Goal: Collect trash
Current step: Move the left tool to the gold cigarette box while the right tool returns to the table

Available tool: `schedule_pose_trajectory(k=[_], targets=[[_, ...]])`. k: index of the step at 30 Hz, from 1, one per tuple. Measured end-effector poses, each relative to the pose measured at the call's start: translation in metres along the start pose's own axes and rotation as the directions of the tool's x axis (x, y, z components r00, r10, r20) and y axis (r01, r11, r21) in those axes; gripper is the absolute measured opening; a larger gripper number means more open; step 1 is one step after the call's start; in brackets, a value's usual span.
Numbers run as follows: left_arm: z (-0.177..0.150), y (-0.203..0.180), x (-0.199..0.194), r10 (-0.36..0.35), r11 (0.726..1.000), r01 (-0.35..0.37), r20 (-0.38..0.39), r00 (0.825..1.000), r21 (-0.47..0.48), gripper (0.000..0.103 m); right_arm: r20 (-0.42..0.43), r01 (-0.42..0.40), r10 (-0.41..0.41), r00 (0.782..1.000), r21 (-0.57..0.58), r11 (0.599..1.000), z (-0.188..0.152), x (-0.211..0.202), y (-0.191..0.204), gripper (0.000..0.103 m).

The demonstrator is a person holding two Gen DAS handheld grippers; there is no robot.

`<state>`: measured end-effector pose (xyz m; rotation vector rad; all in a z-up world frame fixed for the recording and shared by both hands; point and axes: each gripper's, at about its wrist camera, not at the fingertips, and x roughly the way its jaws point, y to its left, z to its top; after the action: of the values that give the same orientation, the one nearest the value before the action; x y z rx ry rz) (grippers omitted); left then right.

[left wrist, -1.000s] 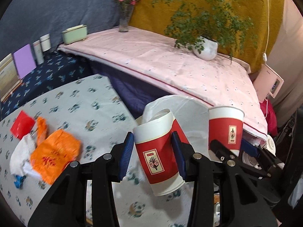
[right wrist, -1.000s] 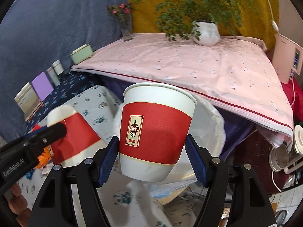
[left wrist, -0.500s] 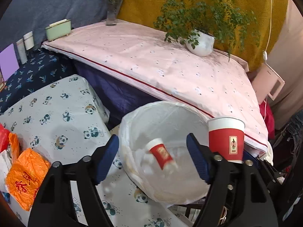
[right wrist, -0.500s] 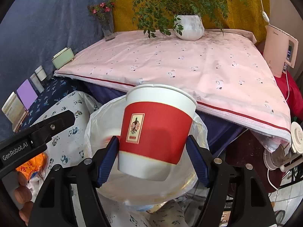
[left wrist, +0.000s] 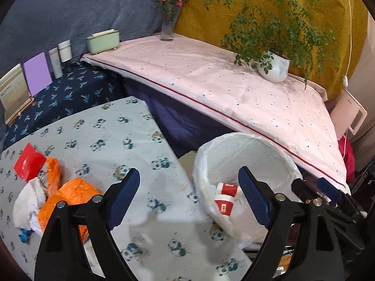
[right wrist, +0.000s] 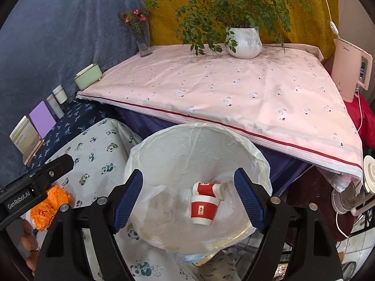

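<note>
Two cups lie in the lined bin, lower centre of the right wrist view, touching each other. Right gripper hangs over the bin, jaws spreading, nothing pinched. Left gripper is at lower centre of its view, over the panda cloth by the bin's rim, jaws also spreading, empty. Orange bag, tissue and red packet sit lower left on the cloth.
</note>
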<state>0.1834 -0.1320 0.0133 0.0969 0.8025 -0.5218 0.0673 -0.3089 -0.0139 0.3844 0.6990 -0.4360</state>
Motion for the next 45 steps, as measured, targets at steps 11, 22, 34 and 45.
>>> schedule_pose_trajectory(k=[11,22,34,45], targets=[[-0.033,0.050,-0.036,0.114,0.993,-0.114,-0.012,0.993,-0.031,0.087,-0.020,-0.075,0.073,0.997,-0.080,0.994,-0.017,-0.018,0.048,0.078],[-0.087,0.112,-0.060,0.188,0.978,-0.196,-0.098,0.977,-0.069,0.090,-0.065,-0.150,0.141,0.988,-0.164,0.975,-0.042,-0.026,0.098,0.078],[-0.144,0.134,-0.051,0.239,0.941,-0.287,-0.249,0.939,-0.179,0.091,-0.108,-0.184,0.165,0.980,-0.213,0.959,-0.065,-0.030,0.129,0.078],[-0.174,0.129,-0.015,0.268,0.893,-0.377,-0.382,0.884,-0.246,0.091,-0.130,-0.199,0.173,0.976,-0.225,0.954,-0.073,-0.029,0.134,0.078]])
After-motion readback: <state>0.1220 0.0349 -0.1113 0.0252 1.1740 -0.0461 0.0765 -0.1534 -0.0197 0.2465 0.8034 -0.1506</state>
